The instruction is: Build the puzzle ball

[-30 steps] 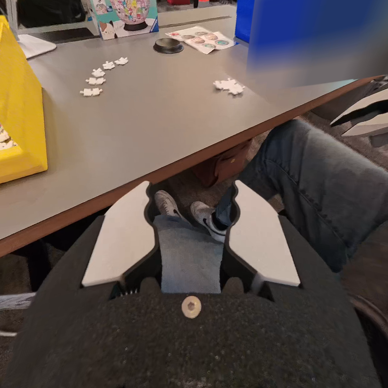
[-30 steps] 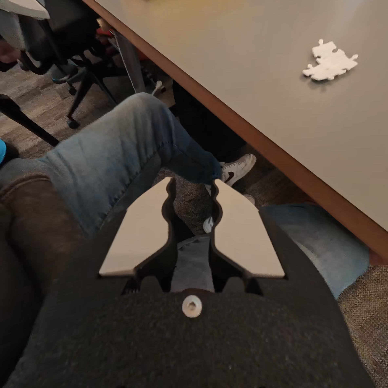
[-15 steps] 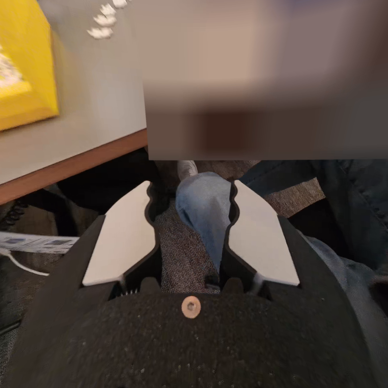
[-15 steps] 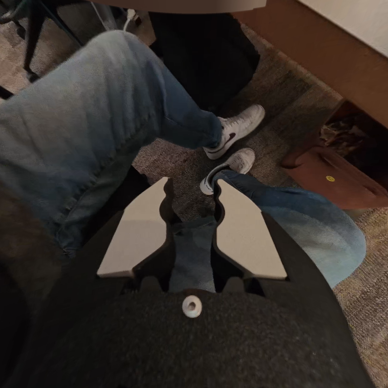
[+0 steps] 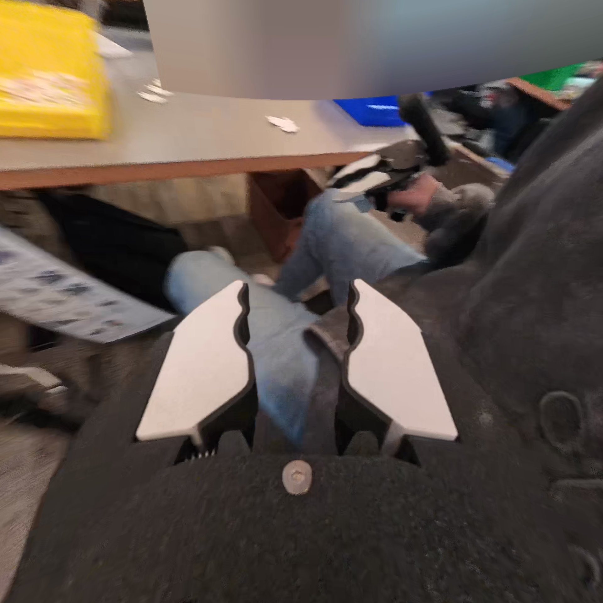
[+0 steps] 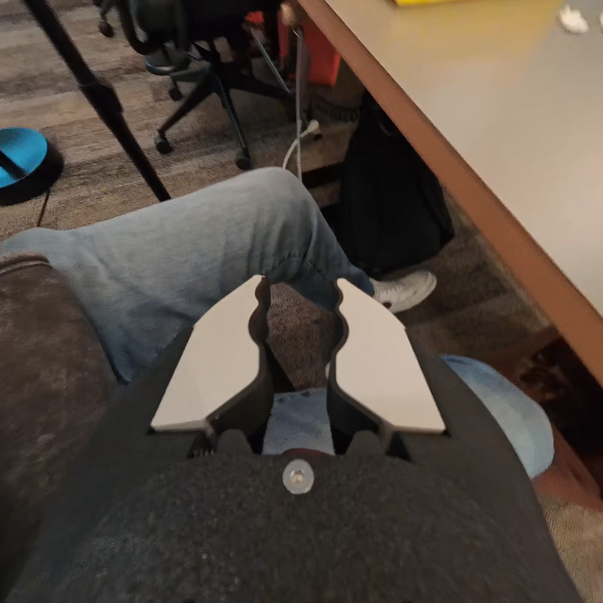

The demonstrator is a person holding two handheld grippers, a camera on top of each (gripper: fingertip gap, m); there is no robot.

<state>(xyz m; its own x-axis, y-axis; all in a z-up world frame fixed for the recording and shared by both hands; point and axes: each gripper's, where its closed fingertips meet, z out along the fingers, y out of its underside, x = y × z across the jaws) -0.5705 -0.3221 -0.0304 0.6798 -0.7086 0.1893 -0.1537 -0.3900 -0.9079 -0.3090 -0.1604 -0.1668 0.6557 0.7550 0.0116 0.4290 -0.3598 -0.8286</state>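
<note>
White puzzle pieces [image 5: 282, 124] lie on the grey desk [image 5: 212, 137], near a yellow box [image 5: 49, 75], untouched. Below the desk edge, the left hand-held gripper [image 5: 296, 287] hangs over a person's jeans-clad lap [image 5: 280, 342], fingers spread and empty. The right hand-held gripper [image 6: 299, 283], likewise spread and empty, points at carpet [image 6: 293, 332] beside a white sneaker [image 6: 404, 290].

Office: desk [image 6: 489, 130], wheeled office chair [image 6: 208, 81], carpet floor [image 6: 81, 156], cables underneath.
</note>
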